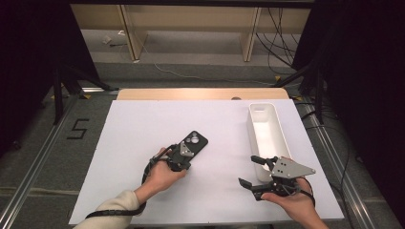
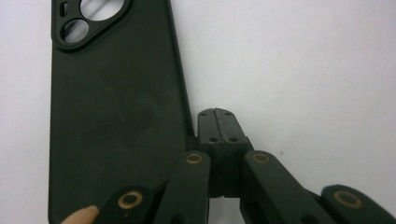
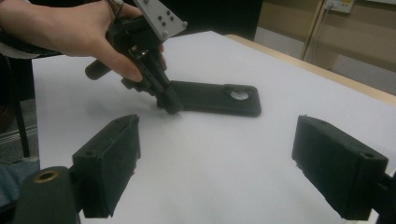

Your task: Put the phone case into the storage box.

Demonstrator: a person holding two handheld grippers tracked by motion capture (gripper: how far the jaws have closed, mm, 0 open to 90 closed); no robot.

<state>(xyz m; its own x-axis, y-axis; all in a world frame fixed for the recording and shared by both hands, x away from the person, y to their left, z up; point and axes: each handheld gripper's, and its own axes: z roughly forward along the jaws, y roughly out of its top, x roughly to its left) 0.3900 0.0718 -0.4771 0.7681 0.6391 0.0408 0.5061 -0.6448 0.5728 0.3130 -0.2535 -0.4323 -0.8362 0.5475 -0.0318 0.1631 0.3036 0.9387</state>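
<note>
Black and flat, the phone case (image 1: 193, 143) lies face down on the white bench (image 1: 143, 143), left of centre, well apart from the long white tray (image 1: 282, 138) at the right. The left claw (image 2: 218, 122) is clenched on nothing, its tip down on the bench just beside the case's edge. The right claw (image 3: 217, 170) hangs released near the tray's near end. Judging from this, the case hasn't been lifted; getting it into the tray is probably all still left.
</note>
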